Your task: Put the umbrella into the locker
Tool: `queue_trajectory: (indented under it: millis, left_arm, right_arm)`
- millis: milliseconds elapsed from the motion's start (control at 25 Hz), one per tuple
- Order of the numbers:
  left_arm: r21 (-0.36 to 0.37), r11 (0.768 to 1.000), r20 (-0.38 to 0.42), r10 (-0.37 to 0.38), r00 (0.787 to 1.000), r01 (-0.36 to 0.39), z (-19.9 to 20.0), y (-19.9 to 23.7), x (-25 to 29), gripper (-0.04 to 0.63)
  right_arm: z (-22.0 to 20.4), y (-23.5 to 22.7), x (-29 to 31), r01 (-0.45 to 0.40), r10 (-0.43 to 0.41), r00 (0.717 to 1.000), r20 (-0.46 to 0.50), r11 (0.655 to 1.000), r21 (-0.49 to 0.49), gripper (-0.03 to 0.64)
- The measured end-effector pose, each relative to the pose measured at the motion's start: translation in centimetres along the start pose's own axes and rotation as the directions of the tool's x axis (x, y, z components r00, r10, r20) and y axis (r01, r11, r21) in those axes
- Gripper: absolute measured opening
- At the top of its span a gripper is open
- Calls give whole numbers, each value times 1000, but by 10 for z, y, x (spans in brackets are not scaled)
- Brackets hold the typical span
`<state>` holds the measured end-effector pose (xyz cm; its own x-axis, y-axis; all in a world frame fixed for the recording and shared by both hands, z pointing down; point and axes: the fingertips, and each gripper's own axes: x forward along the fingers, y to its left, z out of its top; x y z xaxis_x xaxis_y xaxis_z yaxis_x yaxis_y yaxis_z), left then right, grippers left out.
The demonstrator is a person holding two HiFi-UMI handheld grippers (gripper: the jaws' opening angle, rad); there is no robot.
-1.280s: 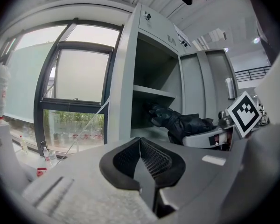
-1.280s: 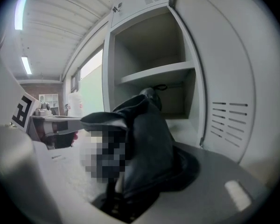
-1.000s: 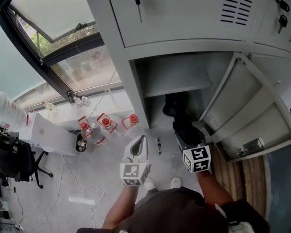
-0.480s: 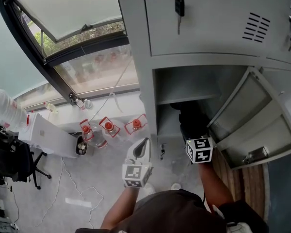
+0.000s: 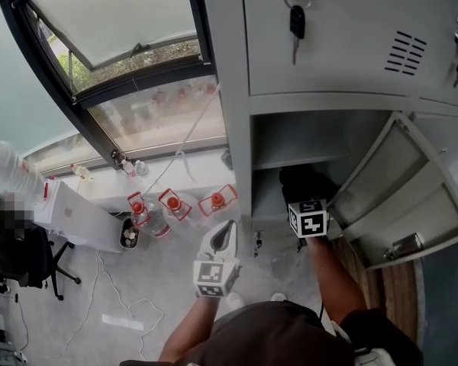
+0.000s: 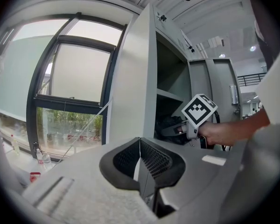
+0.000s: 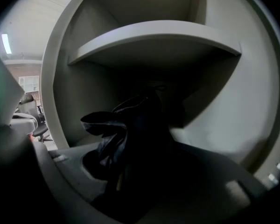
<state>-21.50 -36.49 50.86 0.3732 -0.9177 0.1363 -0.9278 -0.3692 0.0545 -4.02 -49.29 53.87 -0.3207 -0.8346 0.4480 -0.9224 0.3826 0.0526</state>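
Note:
The black folded umbrella (image 5: 305,181) is in my right gripper (image 5: 306,197), which is shut on it. Its front end reaches into the open grey locker compartment (image 5: 294,139), under the inner shelf (image 7: 154,36). In the right gripper view the umbrella (image 7: 130,139) fills the space between the jaws and hides the pads. My left gripper (image 5: 223,236) hangs left of the locker over the floor, shut with nothing in it. From the left gripper view, its own jaws (image 6: 140,157) meet in a line, and the right gripper's marker cube (image 6: 199,110) shows at the locker mouth beside the umbrella (image 6: 169,124).
The locker door (image 5: 401,193) stands swung open at the right. Keys (image 5: 296,23) hang from the compartment above. Red-capped water bottles (image 5: 168,204) stand on the floor under the window (image 5: 137,105). A white box (image 5: 76,216) and a black office chair (image 5: 15,258) are at the left.
My right gripper has carried the umbrella forward, deeper into the open compartment. The left gripper has stayed about where it was.

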Motion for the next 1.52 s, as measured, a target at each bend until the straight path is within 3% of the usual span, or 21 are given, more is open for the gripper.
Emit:
queue_trajectory:
  millis: [640,920,1160,1520]
  left_arm:
    - [5,1000,-10,16,1000,-16,-3,4,-12,3]
    - [-9,1000,-9,12,1000,-12,-7,-1,-12,3]
    - [-16,1000,-14,5,1000,-5,-11,-8,-15,3]
    - [-26,1000,-19,16,1000,-16,-14,-5,-25,3]
  right_arm:
    - [-17,-9,49,38,-43,984,-171,999,-35,244]
    - [-20,-5,54,-5,-3,976,-219,999,-39,260]
    - [-17,-2,53,-18,8,979,-205,999,-46,307]
    - [-6,5,11,20,-24,995,-93,999,-51,349]
